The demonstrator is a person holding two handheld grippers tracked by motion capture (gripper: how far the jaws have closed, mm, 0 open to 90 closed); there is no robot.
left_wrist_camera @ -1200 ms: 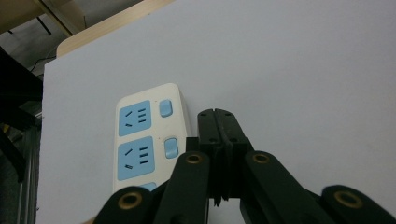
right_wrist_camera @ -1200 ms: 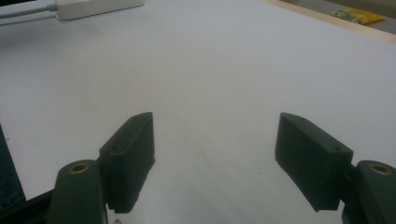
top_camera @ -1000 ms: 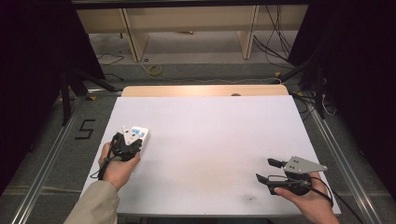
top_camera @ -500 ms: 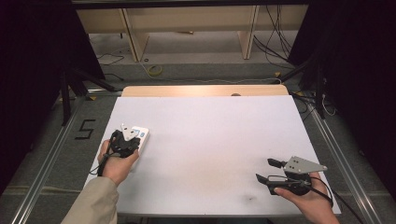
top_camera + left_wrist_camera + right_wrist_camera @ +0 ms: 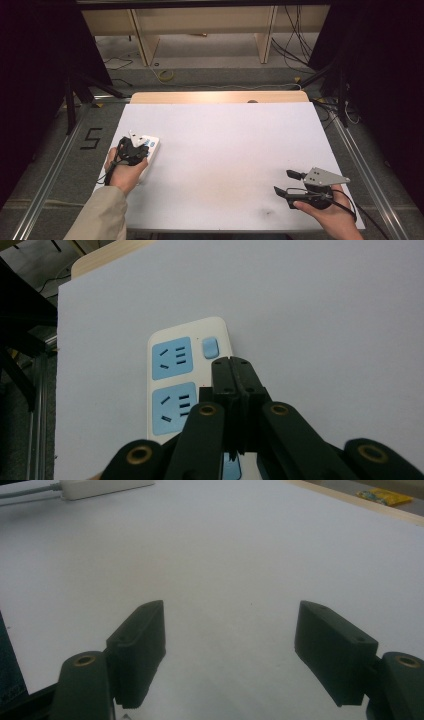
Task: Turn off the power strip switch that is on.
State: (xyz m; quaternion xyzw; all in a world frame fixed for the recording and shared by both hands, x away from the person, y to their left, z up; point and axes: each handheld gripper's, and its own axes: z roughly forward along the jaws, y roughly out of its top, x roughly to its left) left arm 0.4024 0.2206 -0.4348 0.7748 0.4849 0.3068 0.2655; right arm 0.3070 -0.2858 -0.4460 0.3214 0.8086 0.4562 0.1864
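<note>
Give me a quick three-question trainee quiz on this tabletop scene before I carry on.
1. True or false: the left gripper has its jaws shut together above the white plastic power strip with blue sockets.
2. Which gripper has its jaws wide apart with nothing between them? A) left B) right C) both
3. Fill in: the small blue switch on the power strip lies just ahead of the left gripper's ______.

Key
1. True: in the left gripper view the two black jaws meet, over the strip.
2. B: the right gripper stands open over the bare white table top.
3. Tips: the switch sits right beyond the closed jaw tips; whether they touch it cannot be told.
</note>
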